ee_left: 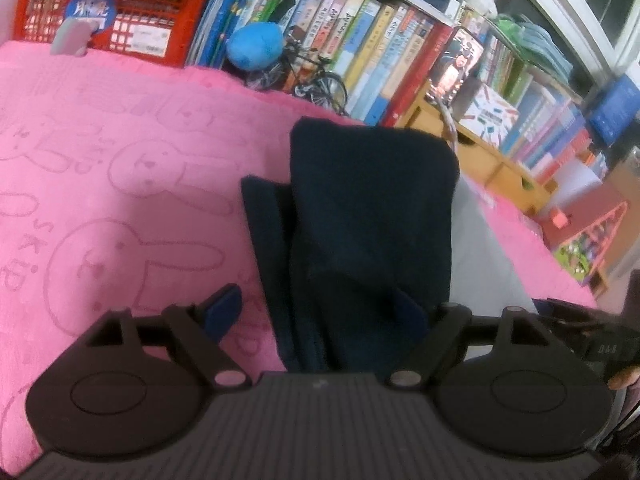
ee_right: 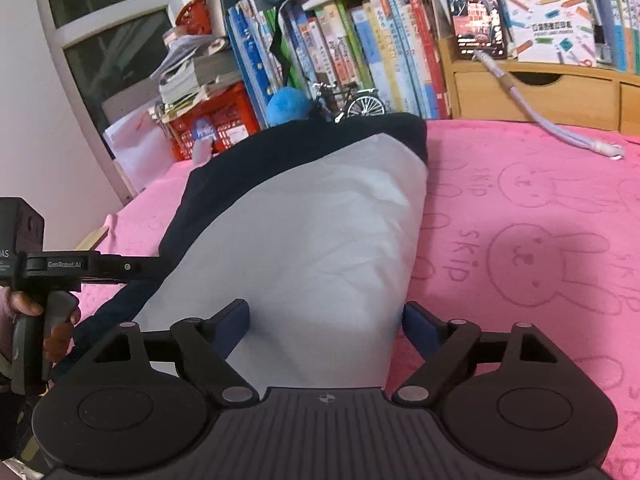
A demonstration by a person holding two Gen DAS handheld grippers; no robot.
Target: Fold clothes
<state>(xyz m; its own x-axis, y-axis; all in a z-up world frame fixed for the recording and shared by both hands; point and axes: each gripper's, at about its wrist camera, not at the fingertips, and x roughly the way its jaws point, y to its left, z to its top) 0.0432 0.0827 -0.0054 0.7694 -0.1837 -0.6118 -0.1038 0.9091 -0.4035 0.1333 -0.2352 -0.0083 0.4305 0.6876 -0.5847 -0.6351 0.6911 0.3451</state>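
Observation:
A garment with a dark navy part [ee_left: 372, 208] and a light grey part [ee_right: 312, 248] lies folded lengthwise on the pink rabbit-print blanket [ee_left: 100, 168]. My left gripper [ee_left: 316, 312] is open, its fingers either side of the navy fold at the near end. My right gripper [ee_right: 324, 320] is open, its fingers astride the near end of the grey part. The left gripper's body also shows at the left edge of the right wrist view [ee_right: 60, 268], held by a hand.
Rows of books [ee_right: 360, 52], a red crate [ee_left: 120, 12], a blue plush toy [ee_left: 256, 46], a model bicycle [ee_right: 352, 104], a phone [ee_right: 472, 8] and wooden drawers [ee_right: 536, 92] line the blanket's far edge. A white cable [ee_right: 560, 128] lies at the far right.

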